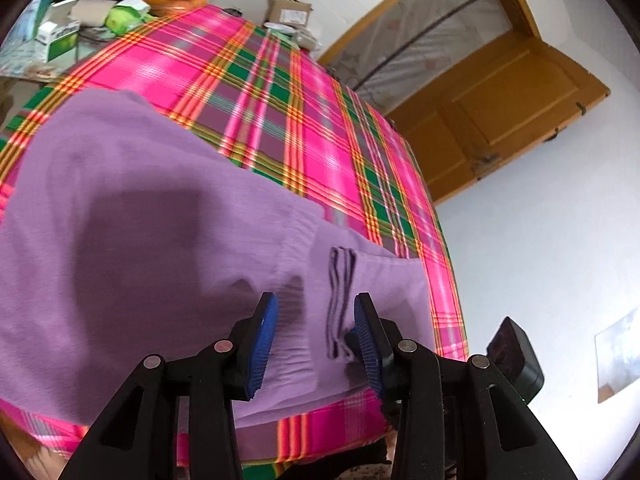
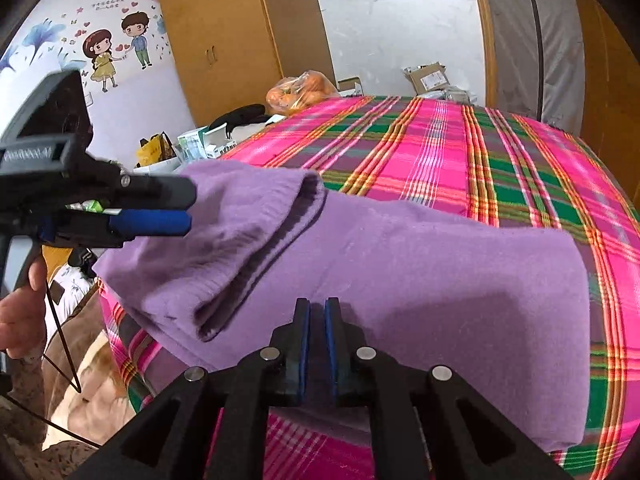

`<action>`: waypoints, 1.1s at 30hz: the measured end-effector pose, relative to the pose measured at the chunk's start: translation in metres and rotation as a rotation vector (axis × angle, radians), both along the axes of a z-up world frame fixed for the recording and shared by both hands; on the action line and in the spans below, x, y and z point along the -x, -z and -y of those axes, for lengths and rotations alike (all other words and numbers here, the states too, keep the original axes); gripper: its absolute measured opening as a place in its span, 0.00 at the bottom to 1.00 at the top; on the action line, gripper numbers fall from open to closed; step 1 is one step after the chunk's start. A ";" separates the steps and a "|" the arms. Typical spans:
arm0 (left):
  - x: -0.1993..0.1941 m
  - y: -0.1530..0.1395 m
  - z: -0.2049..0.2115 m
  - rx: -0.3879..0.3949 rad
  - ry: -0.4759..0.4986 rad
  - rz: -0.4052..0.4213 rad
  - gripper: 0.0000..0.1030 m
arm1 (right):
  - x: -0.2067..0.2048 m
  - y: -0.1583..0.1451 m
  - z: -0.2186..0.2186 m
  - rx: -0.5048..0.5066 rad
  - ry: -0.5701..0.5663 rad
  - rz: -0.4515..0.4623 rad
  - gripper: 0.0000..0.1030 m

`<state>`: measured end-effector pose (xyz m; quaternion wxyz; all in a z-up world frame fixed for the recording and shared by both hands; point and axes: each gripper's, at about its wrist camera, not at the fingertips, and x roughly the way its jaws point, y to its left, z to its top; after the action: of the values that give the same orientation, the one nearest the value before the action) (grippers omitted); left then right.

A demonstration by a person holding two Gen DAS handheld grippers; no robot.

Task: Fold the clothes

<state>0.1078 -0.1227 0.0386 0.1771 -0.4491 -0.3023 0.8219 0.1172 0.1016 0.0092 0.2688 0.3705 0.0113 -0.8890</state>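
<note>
Purple knit sweater [image 2: 400, 280] lies on the plaid pink-green cloth [image 2: 480, 152] covering the table, near the front edge. Fold looks partly done: body is flat and roughly rectangular, and a ribbed sleeve or hem section [image 2: 240, 240] is doubled over on the left side with stacked edges showing. In the left wrist view the ribbed cuff area [image 1: 296, 280] sits right in front of the fingers. Left gripper [image 1: 316, 340] has its jaws spread apart, hovering over the ribbed part with fabric between the blue pads [image 1: 264, 340], not pinching it as far as I can tell. From the right view its pads look near each other, but that is a side-on angle. Right gripper [image 2: 316, 344] has jaws almost together with a thin gap; nothing visibly clamped, it sits low over the near edge of the sweater. A hand [image 2: 20, 320] holds the left tool's handle. Left to do, judging by shape: at least one more fold, likely across the body, then squaring up. Bag of oranges [image 2: 300, 92] and boxes [image 1: 60, 32] sit well apart at the far side, no interference.
</note>
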 end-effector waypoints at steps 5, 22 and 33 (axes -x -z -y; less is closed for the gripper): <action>-0.008 0.005 0.019 -0.014 -0.044 0.003 0.40 | 0.001 0.006 0.004 0.006 0.019 0.029 0.10; -0.017 0.026 0.086 -0.047 -0.179 0.039 0.40 | 0.054 0.013 0.013 0.364 -0.002 0.346 0.41; -0.018 0.037 0.116 -0.066 -0.232 0.053 0.40 | 0.076 0.020 0.040 0.369 0.008 0.384 0.43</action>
<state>0.1256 -0.2382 0.0016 0.0876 -0.4264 -0.3839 0.8143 0.0407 0.0620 -0.0109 0.3253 0.4772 -0.2038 -0.7905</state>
